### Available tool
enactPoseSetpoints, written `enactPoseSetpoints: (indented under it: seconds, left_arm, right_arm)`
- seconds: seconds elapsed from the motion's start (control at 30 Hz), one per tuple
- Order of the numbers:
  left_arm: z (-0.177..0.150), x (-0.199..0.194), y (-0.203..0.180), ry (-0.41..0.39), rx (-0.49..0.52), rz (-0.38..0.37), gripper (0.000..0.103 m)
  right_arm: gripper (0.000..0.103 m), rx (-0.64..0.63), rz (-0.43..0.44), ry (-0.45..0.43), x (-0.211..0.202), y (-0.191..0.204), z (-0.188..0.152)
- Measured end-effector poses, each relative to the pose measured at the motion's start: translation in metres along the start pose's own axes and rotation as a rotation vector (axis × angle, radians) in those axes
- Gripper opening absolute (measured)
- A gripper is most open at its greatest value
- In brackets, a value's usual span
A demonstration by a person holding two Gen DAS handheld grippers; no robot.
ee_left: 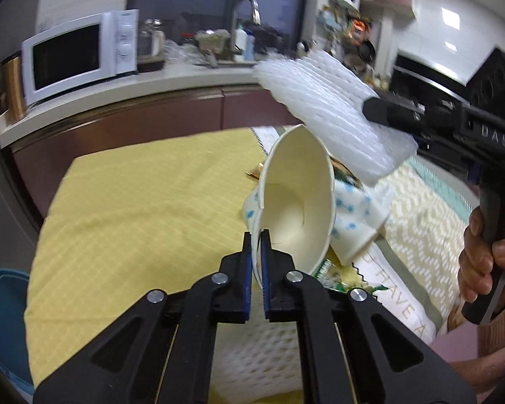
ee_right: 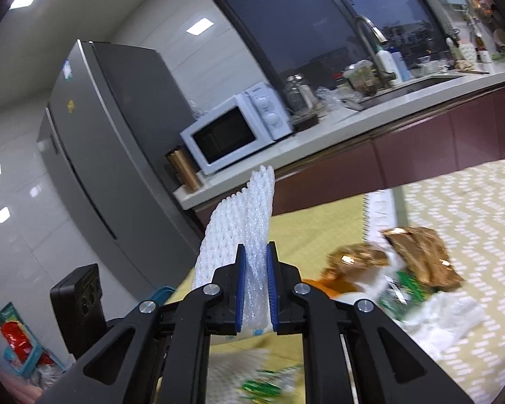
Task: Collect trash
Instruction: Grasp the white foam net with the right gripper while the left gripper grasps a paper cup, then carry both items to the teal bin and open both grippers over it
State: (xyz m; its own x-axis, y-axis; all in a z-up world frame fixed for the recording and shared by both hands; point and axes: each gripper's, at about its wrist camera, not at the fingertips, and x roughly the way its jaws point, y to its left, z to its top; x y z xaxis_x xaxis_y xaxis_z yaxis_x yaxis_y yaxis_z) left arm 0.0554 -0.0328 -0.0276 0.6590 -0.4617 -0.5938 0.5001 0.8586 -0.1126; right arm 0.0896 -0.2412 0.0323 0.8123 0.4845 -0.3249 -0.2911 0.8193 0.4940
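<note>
Pinching the rim of a cream-lined paper cup with blue dots on its outside (ee_left: pixel 299 202), the left gripper (ee_left: pixel 256 262) is carrying one piece of trash clear of the table; its blue pads are clamped tight on the thin cup wall, and the cup is tipping with its mouth toward the camera. Beside it, the right gripper (ee_right: pixel 256 282) is clenching a white ribbed foam packing sleeve (ee_right: pixel 249 215) between its pads, with the sleeve sticking up and away from the fingertips. In the left wrist view that same sleeve is hanging just above the cup, and a person's hand (ee_left: pixel 481 256) is gripping the right tool's handle.

So two items are being held at once, neither yet dropped anywhere. No bin is clearly showing in either view, so I cannot tell where they are headed.

Plenty is still lying on the yellow checked tablecloth (ee_left: pixel 134 202): a second blue-dotted paper cup on its side (ee_left: pixel 357 225) just behind the held one, crumpled gold foil wrappers (ee_right: pixel 417 256), a green printed packet (ee_right: pixel 404 286), and a loose white plastic bag (ee_right: pixel 447 316) beneath them. By my judgement the collecting is only partly done, with most of the pile remaining.
</note>
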Motion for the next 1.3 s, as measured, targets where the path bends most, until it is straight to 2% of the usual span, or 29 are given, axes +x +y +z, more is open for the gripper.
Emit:
enactPoseSetpoints:
  seconds: [0.1, 0.23, 0.3, 0.5, 0.67, 0.8, 1.0, 1.3]
  left_arm:
    - [0.000, -0.018, 0.024, -0.023, -0.043, 0.029, 0.005]
    - [-0.008, -0.052, 0.067, -0.048, -0.118, 0.107, 0.005]
    - [-0.017, -0.070, 0.091, -0.055, -0.164, 0.170, 0.005]
    - [-0.046, -0.115, 0.156, -0.069, -0.274, 0.322, 0.005]
    - [-0.079, -0.145, 0.216, -0.049, -0.369, 0.456, 0.005]
    - [-0.099, -0.150, 0.249, -0.012, -0.432, 0.512, 0.005]
    - [-0.125, -0.138, 0.286, 0.063, -0.499, 0.558, 0.005]
    - [-0.147, -0.116, 0.318, 0.168, -0.524, 0.604, 0.005]
  right_arm:
    - [0.011, -0.004, 0.057, 0.006, 0.010, 0.014, 0.007]
    - [0.011, -0.026, 0.130, 0.044, 0.031, 0.037, 0.011]
    - [0.011, -0.038, 0.161, 0.075, 0.046, 0.051, 0.011]
    - [0.011, -0.072, 0.270, 0.208, 0.102, 0.102, -0.003]
    - [0.011, -0.105, 0.341, 0.325, 0.148, 0.147, -0.023]
    - [0.011, -0.111, 0.382, 0.416, 0.187, 0.178, -0.041]
    - [0.011, -0.081, 0.386, 0.540, 0.236, 0.201, -0.073]
    - [0.011, -0.075, 0.292, 0.657, 0.291, 0.217, -0.111]
